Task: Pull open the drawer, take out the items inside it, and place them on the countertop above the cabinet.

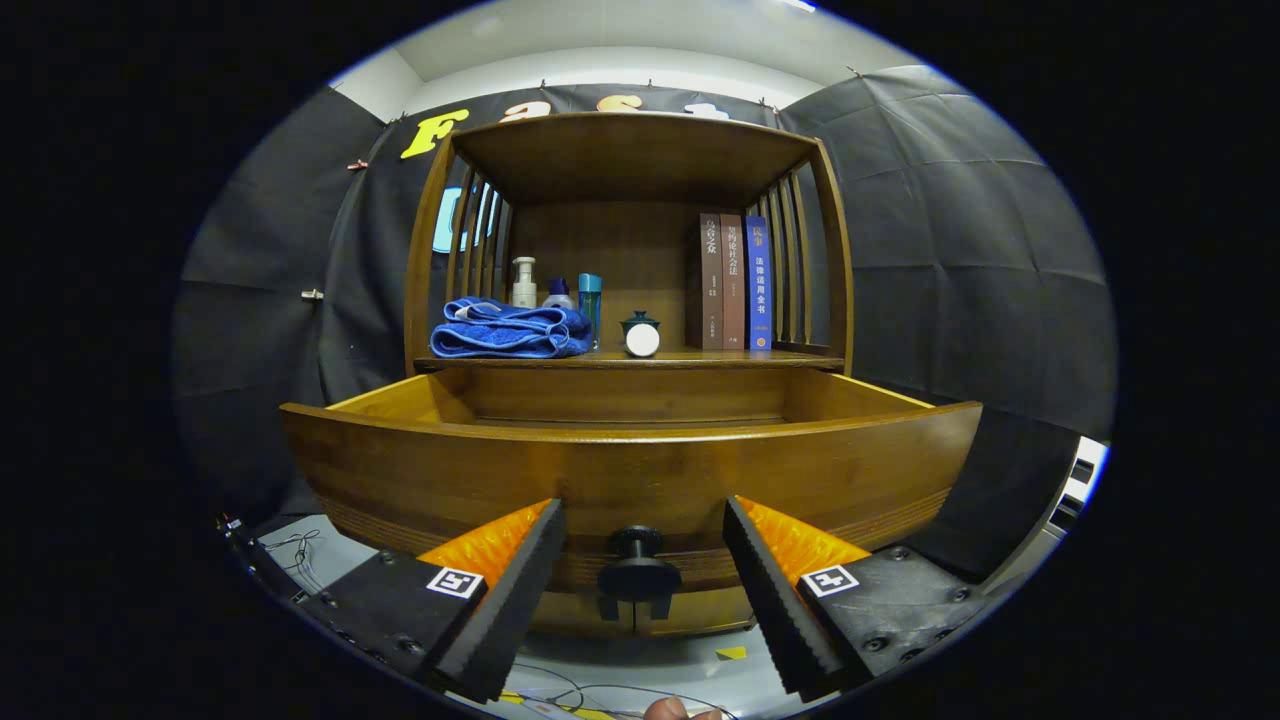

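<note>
**Wooden cabinet with drawer pulled out, gripper at the knob**

A wooden cabinet (pixel 630 160) is seen head-on, with slatted sides and an open shelf forming the countertop (pixel 680 359) above the drawer. The drawer (pixel 620 470) is drawn well out toward the gripper; its curved front panel is presented broadside, and its floor is hidden behind that panel, so its contents cannot be told.

On the countertop, listed by size:
- a folded blue towel (pixel 510 332) at the left;
- three upright books (pixel 735 282) at the right, against the slats;
- a white pump bottle (pixel 524 283), a smaller bottle (pixel 558 294) and a teal tumbler (pixel 590 300) behind the towel;
- a dark lidded cup (pixel 640 322) at the centre, with a small white round object (pixel 642 340) just before it.

A black round knob (pixel 637 560) is mounted low on the drawer front. The gripper (pixel 640 540) is held with its fingers spread apart, the knob lying between them and touched by neither.
</note>
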Tool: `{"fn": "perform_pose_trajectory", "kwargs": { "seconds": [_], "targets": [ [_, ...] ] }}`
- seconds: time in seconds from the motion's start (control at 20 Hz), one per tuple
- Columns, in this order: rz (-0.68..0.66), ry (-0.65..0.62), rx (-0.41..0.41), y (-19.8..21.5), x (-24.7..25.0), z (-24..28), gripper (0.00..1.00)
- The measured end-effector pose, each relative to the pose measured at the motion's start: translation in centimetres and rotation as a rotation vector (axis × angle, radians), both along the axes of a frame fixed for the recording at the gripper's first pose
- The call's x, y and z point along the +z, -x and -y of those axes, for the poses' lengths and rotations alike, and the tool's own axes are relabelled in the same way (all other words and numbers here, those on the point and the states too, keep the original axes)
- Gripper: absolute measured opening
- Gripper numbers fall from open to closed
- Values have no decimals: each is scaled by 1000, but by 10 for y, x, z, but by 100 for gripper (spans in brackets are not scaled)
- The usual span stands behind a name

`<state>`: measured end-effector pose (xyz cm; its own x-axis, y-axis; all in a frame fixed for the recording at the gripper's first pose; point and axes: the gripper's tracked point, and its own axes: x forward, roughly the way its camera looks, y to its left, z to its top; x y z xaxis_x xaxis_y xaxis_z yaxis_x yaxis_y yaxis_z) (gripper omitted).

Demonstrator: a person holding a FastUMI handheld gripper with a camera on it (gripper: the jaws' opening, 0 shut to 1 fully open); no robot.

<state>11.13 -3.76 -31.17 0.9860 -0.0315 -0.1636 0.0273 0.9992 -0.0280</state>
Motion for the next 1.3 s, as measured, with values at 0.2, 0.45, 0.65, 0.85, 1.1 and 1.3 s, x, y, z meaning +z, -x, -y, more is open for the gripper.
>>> {"fn": "perform_pose_trajectory", "kwargs": {
  "seconds": [0.2,0.45,0.65,0.85,1.1,1.3],
  "targets": [
    [10,36,14,-4,3,0,98],
    [-4,15,29,-28,6,3,98],
    [1,25,34,-57,10,1,98],
    [-14,28,36,-91,6,2,98],
    [-13,33,30,-130,4,1,98],
    [-14,31,15,-156,2,-2,98]
  ]
}}
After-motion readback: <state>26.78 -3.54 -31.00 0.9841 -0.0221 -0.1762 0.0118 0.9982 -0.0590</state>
